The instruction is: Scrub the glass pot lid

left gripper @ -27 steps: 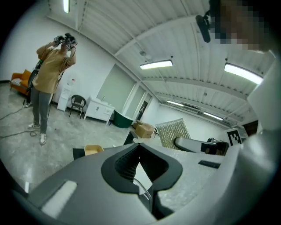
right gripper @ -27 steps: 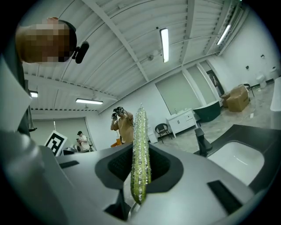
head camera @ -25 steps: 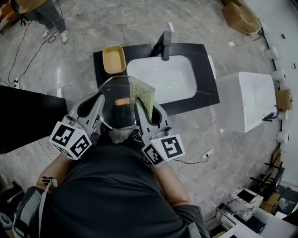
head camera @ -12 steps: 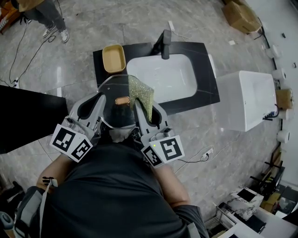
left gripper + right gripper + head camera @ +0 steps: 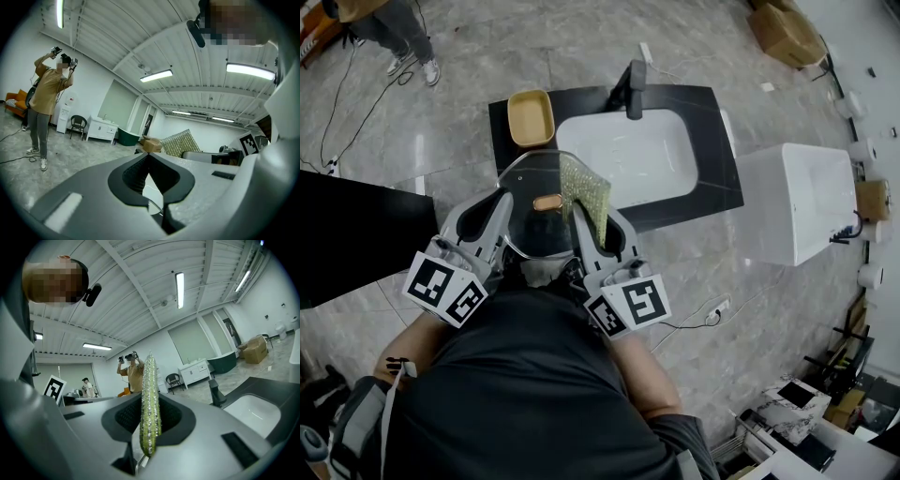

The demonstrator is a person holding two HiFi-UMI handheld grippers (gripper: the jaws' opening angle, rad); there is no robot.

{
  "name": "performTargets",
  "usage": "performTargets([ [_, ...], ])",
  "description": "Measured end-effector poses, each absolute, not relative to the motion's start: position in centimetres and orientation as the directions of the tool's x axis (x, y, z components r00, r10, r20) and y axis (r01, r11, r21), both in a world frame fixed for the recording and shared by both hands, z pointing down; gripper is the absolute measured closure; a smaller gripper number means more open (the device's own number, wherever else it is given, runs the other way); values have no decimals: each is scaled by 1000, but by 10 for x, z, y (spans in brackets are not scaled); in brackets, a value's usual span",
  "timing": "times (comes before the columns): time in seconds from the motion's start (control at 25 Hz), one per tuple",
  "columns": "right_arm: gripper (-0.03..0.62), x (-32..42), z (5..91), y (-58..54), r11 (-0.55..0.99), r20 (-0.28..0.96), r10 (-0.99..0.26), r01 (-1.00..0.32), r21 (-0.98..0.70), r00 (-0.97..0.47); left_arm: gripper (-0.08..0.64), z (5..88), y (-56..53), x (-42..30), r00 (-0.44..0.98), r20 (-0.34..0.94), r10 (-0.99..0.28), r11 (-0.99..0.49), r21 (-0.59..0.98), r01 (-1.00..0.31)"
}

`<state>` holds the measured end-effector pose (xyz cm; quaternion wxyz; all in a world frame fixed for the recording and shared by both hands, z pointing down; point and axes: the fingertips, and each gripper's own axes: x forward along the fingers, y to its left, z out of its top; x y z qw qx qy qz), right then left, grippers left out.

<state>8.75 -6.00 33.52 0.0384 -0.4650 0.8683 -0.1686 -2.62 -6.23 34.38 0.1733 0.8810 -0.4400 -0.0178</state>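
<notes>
The round glass pot lid (image 5: pixel 530 220) with a tan knob (image 5: pixel 547 202) is held up in front of the person, over the counter's near edge. My left gripper (image 5: pixel 497 208) is shut on its left rim; in the left gripper view the thin rim (image 5: pixel 153 203) runs between the closed jaws (image 5: pixel 149 158). My right gripper (image 5: pixel 579 217) is shut on a green glittery scrub sponge (image 5: pixel 587 192), which lies against the lid's right side. In the right gripper view the sponge (image 5: pixel 150 399) stands edge-on out of the jaws (image 5: pixel 150 414).
A white sink basin (image 5: pixel 628 155) is set in a black counter (image 5: pixel 717 141) with a dark faucet (image 5: pixel 633 89). A yellow dish (image 5: pixel 530 119) sits on the counter's left end. A white cabinet (image 5: pixel 797 202) stands to the right, a black tabletop (image 5: pixel 337 234) to the left. A person (image 5: pixel 389 28) stands far back left.
Almost nothing: the left gripper's marker cube has shifted a little. Both grips hold and the sponge stays against the lid.
</notes>
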Motion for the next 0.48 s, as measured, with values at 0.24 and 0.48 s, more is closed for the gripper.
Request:
performTargets([
  [0.24, 537, 87, 336, -60, 508, 93, -821, -795, -331, -563, 558, 347, -64, -27, 609, 132, -782, -548, 319, -773],
  [0.48, 537, 88, 337, -58, 502, 96, -823, -797, -336, -559, 558, 347, -62, -27, 610, 131, -782, -549, 319, -772],
])
